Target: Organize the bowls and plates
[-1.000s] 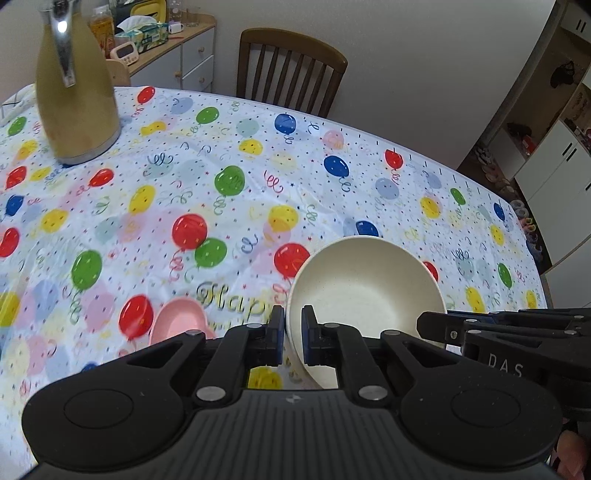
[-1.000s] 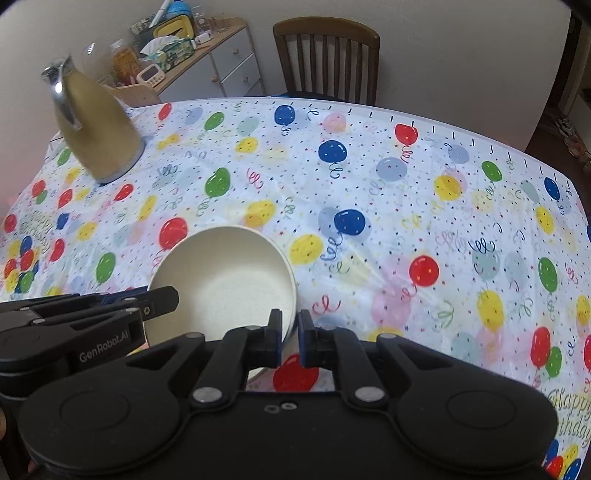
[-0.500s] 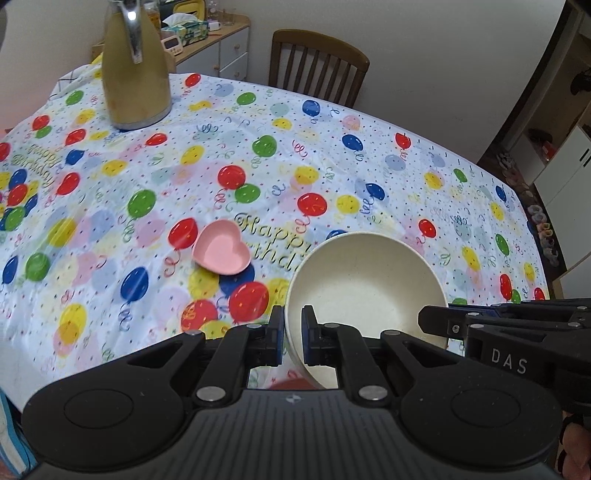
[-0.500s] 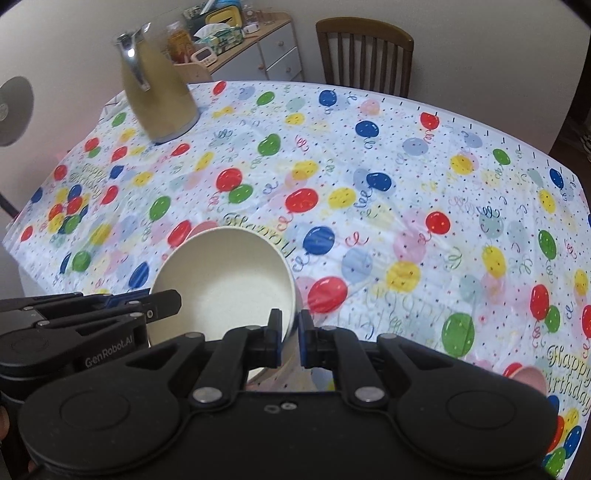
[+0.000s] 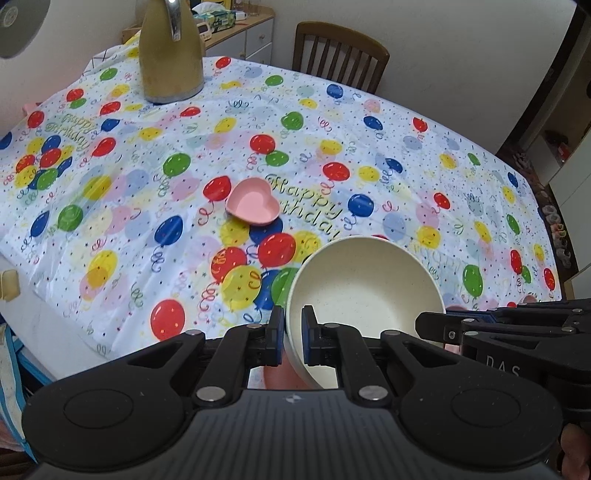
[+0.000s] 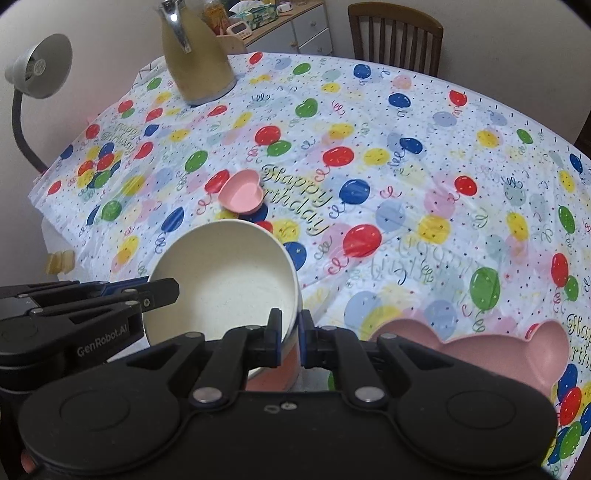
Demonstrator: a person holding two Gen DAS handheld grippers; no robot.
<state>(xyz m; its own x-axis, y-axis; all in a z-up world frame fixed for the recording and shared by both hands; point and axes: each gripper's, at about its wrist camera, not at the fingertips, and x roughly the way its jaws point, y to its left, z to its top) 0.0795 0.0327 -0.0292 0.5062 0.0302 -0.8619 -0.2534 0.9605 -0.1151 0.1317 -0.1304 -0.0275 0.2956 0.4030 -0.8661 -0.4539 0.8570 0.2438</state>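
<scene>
Both the left gripper (image 5: 293,334) and right gripper (image 6: 289,338) pinch opposite rims of a cream bowl (image 5: 364,291), held above the table's near edge. Just right lies a pink divided plate (image 6: 491,352). A pink heart-shaped dish (image 5: 253,205) sits mid-table; a gold thermos jug (image 5: 170,55) stands at the far left corner, a wooden chair (image 5: 340,55) behind.

bowl underside: I can't see below the cream bowl (image 5: 365,284); my left gripper (image 5: 293,336) body covers its near wall.
pink patch under bowl: visible between the jaws in both views, I can't tell what it is.
big pink plate (image 6: 491,354): near part hidden behind my right gripper (image 6: 289,341).
chair (image 5: 340,55): only the backrest shows.
lamp (image 6: 37,74): base out of sight.
dresser clutter (image 6: 255,16): too small to name.
</scene>
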